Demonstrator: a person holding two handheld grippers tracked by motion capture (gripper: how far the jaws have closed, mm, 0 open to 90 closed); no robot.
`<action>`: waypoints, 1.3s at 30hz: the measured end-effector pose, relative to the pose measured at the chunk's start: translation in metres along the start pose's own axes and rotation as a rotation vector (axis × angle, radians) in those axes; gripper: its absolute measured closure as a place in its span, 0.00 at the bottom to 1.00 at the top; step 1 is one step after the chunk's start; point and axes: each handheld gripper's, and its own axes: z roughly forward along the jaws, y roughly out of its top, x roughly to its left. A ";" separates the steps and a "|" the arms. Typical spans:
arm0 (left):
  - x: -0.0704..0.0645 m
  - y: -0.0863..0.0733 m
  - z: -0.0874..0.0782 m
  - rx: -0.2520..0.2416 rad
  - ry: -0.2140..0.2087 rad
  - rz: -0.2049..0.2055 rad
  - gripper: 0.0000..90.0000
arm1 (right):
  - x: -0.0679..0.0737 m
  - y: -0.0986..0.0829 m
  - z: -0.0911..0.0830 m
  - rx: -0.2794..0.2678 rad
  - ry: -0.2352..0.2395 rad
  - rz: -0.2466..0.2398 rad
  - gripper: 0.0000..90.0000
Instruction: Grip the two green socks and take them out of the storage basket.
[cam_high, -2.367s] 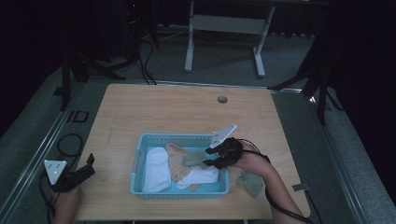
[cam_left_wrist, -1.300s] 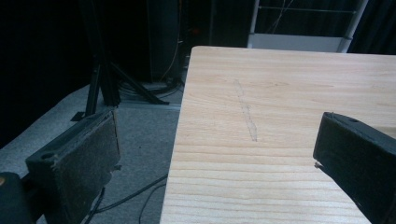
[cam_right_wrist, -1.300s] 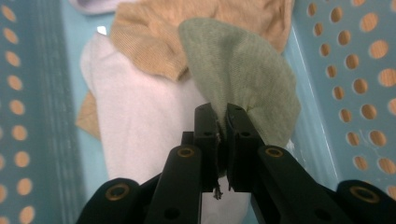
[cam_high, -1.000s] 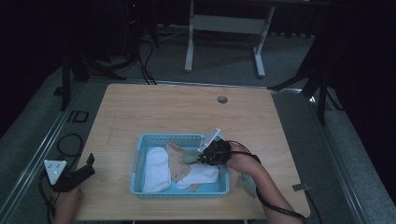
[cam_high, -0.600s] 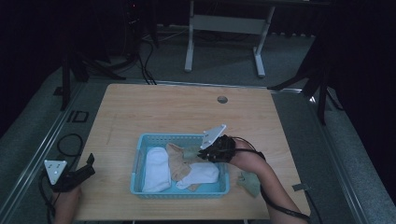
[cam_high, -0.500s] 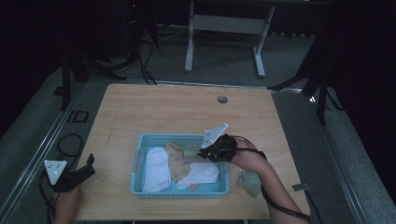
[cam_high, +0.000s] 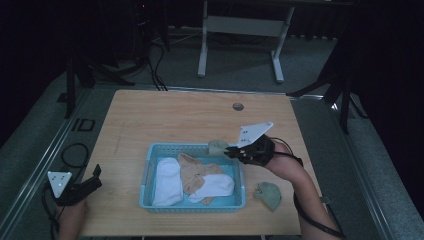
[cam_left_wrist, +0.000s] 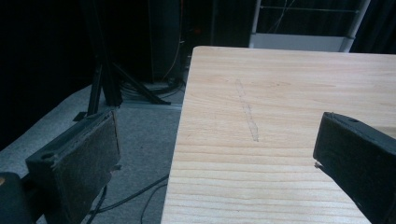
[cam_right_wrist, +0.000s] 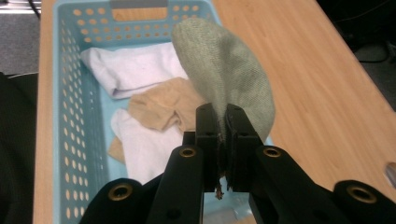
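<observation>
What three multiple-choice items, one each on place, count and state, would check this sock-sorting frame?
1. Where does the second green sock lie?
A. in the basket
B. on the table right of the basket
C. on the floor

2. How many white socks lie in the blue basket?
A. two
B. four
C. none

3. How is the right hand-held gripper?
A. open and empty
B. shut on the green sock
C. lying on the table

Answers: 1 B, it rests on bare wood; 2 A, two white socks flank the tan one; 3 B, its jaws pinch the cloth.
</observation>
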 end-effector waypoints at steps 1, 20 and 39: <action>0.000 0.000 0.000 0.000 0.000 -0.001 0.01 | -0.003 -0.003 -0.007 -0.007 -0.011 0.011 0.95; 0.000 0.000 0.000 0.001 0.000 0.001 0.01 | -0.029 -0.069 -0.040 0.002 -0.129 0.168 0.95; 0.000 0.000 0.000 0.002 0.002 0.002 0.01 | -0.043 -0.151 -0.017 0.059 -0.171 0.356 0.95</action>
